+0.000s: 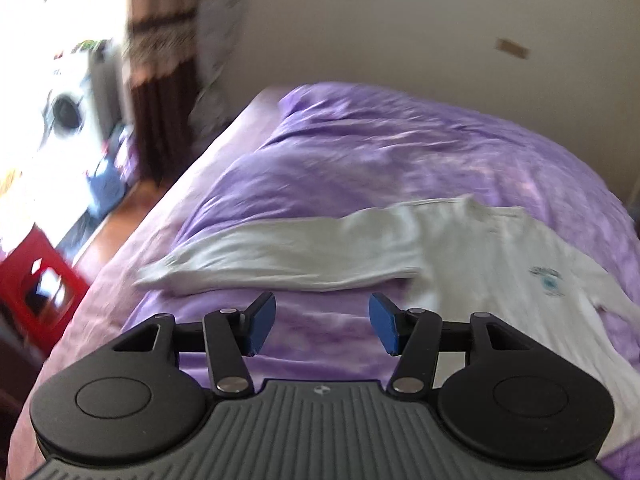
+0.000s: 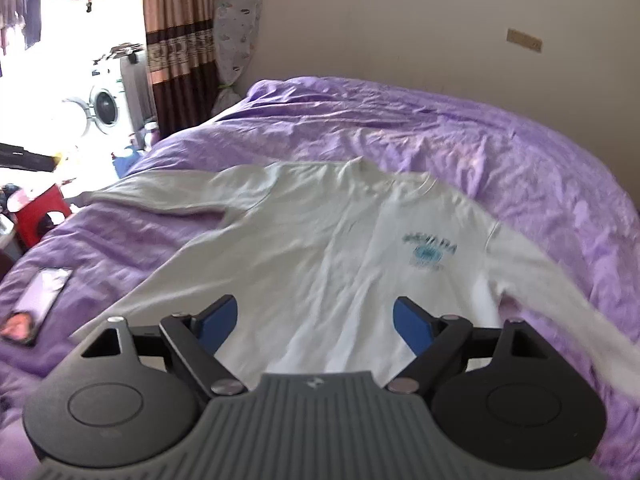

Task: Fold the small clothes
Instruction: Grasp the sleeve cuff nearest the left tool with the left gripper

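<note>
Lying face up on a purple duvet (image 2: 460, 148), the white long-sleeved shirt (image 2: 320, 240) is spread flat with its collar toward the far wall and a small blue printed logo (image 2: 429, 251) on the chest. One sleeve (image 1: 288, 256) stretches straight out to the side across the bedding; in the right wrist view the other sleeve (image 2: 568, 304) runs down toward the lower right edge of the picture. The left gripper (image 1: 322, 324) hangs above bare purple cover just short of the outstretched sleeve, its blue pads (image 1: 264, 320) parted with nothing between them and touching no cloth. The right gripper (image 2: 316, 328) hangs over the lower body of the shirt, its blue pads (image 2: 412, 328) also spread apart and empty, with white fabric visible through the gap but not pinched. A phone (image 2: 38, 304) in a case lies on the duvet to the left of the shirt, well apart from it. Beyond the bed's left edge stand a red plastic stool (image 1: 40, 292), a front-loading washing machine (image 2: 106, 110) in bright daylight, and a brown patterned curtain (image 2: 180, 40). Both views are somewhat blurred, the left one more so, and the logo's lettering cannot be read.
</note>
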`<state>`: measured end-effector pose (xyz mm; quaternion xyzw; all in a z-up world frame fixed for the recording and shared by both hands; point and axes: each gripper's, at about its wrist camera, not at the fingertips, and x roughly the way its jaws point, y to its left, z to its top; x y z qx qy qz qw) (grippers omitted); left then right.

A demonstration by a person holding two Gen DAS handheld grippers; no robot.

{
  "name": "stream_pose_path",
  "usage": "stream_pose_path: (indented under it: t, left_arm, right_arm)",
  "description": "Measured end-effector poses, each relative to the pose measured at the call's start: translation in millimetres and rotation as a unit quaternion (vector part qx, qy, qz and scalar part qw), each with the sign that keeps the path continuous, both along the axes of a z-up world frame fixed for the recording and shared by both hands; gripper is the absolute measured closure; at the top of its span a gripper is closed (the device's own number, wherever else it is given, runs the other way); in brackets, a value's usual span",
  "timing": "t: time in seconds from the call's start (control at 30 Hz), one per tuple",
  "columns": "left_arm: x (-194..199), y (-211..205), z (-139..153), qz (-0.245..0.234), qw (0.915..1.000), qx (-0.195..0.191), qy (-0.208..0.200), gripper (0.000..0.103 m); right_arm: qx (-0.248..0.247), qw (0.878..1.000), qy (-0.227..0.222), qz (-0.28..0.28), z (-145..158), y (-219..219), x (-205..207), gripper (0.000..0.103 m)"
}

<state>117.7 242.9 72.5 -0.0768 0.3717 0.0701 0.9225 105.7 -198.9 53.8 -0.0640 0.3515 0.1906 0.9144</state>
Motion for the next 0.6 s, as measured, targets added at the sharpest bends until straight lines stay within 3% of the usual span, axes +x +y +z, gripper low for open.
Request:
stream_pose_path:
  t: [0.03,0.13,0.23,0.33,0.47,0.6]
  left_arm:
    - [6,20,-5,0.019,0.9997,-0.012,0.002,0.039]
    - [22,79,-26,0.077,0.9947,-0.068,-0.003,0.039]
    - [28,136,-56,0.147,0.9754,-0.163,-0.017,0.039]
    - [37,175,-90,0.194,0.9515,-0.237,-0.030,0.039]
    - [51,212,-137,0.241,0.9210,-0.303,-0.040,0.038]
    - [64,232,-173,0.299,0.9004,-0.315,-0.019,0.038]
  right_arm:
    - [-0.007,1.000,-0.007,-0.001,-2,3,12,0.041]
    - [-0.031,0.999,-0.012,-0.018,-16,10,50,0.054]
    - [-0.033,0.999,-0.016,-0.035,-34,15,79,0.057]
    - [-0.025,0.999,0.012,-0.040,-50,18,103,0.058]
    - [-0.005,0.998,0.041,-0.049,-67,23,125,0.058]
    - [-0.001,0.998,0.042,-0.050,-77,29,135,0.055]
